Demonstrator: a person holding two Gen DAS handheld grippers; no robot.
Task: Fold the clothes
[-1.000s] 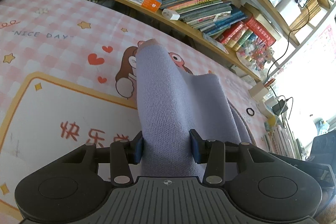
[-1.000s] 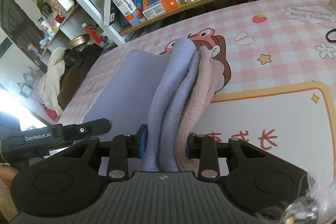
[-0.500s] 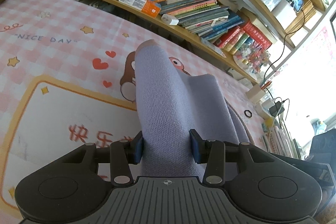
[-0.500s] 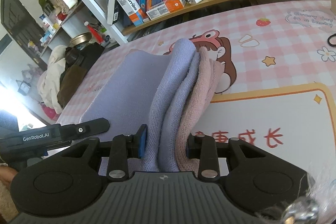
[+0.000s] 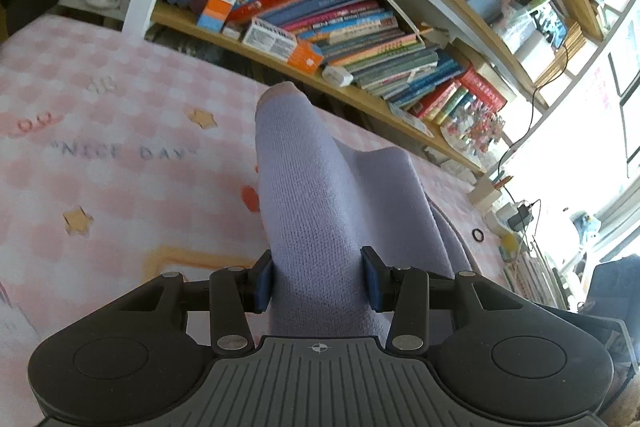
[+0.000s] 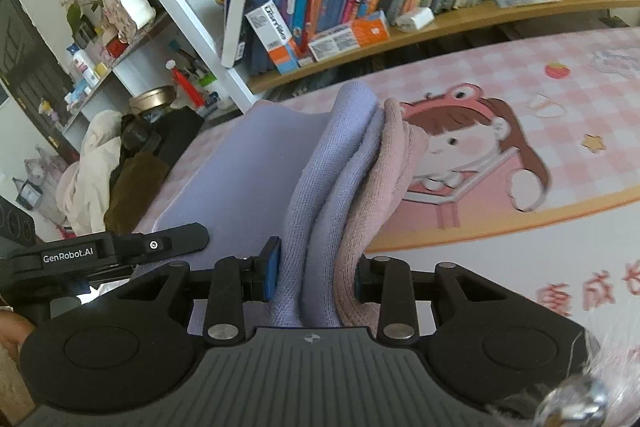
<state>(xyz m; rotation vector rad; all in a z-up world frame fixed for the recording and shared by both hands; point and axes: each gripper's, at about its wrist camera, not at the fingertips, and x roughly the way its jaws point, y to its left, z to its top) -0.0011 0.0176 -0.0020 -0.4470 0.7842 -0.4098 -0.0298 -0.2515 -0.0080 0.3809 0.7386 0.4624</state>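
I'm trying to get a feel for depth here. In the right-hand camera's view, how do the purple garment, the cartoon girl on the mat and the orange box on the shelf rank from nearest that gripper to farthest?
1. Purple garment: clamped between the right gripper's fingers.
2. Cartoon girl: printed on the mat, ahead and to the right.
3. Orange box: on the wooden shelf beyond the mat's far edge.

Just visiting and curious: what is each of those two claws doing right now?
Left gripper: closed on the lavender knit garment.
Right gripper: closed on bunched folds of the same garment.

Crowded wooden bookshelves (image 5: 360,39), pink checked cartoon mat (image 6: 560,131), bright window (image 5: 592,163)
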